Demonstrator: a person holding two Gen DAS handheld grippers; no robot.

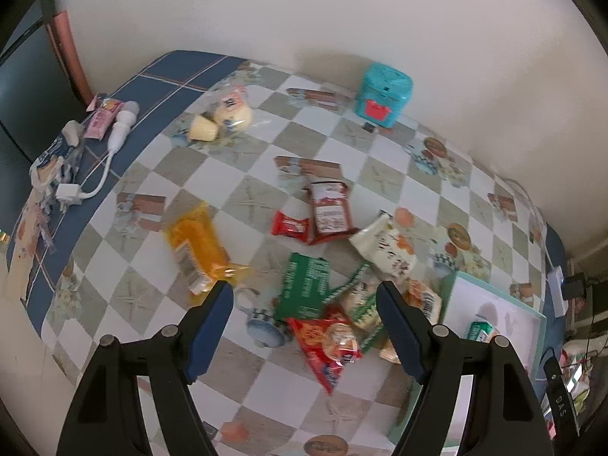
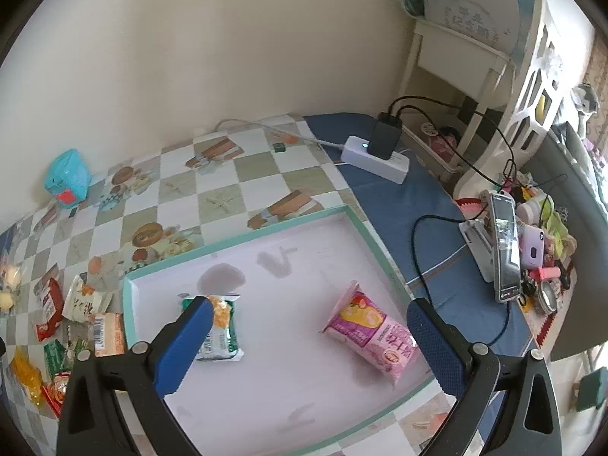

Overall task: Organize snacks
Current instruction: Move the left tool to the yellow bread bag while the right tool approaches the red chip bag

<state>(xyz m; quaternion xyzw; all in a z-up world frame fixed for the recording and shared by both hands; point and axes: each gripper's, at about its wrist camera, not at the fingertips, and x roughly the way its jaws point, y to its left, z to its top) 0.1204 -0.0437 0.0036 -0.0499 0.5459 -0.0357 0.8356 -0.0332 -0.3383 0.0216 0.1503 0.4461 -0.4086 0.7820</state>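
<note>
Where the checked tablecloth (image 1: 243,174) meets the wall, a loose heap of snack packets lies beside a shallow white tray (image 2: 266,380) with a teal rim.

- Left gripper (image 1: 304,292) — jaws parted, nothing between them, hanging above the heap: a green packet (image 1: 304,288), a red packet (image 1: 326,342), a white pouch (image 1: 383,247), a dark red sachet (image 1: 328,212), a small red wrapper (image 1: 289,225).
- Yellow packet (image 1: 197,247) — just left of the heap, apart from it.
- Right gripper (image 2: 309,317) — jaws wide apart, empty, over the tray.
- In the tray: a pink packet (image 2: 374,336) near the right finger, a green-and-white packet (image 2: 220,328) partly behind the left finger.
- Teal box (image 1: 383,93) — by the wall.
</note>
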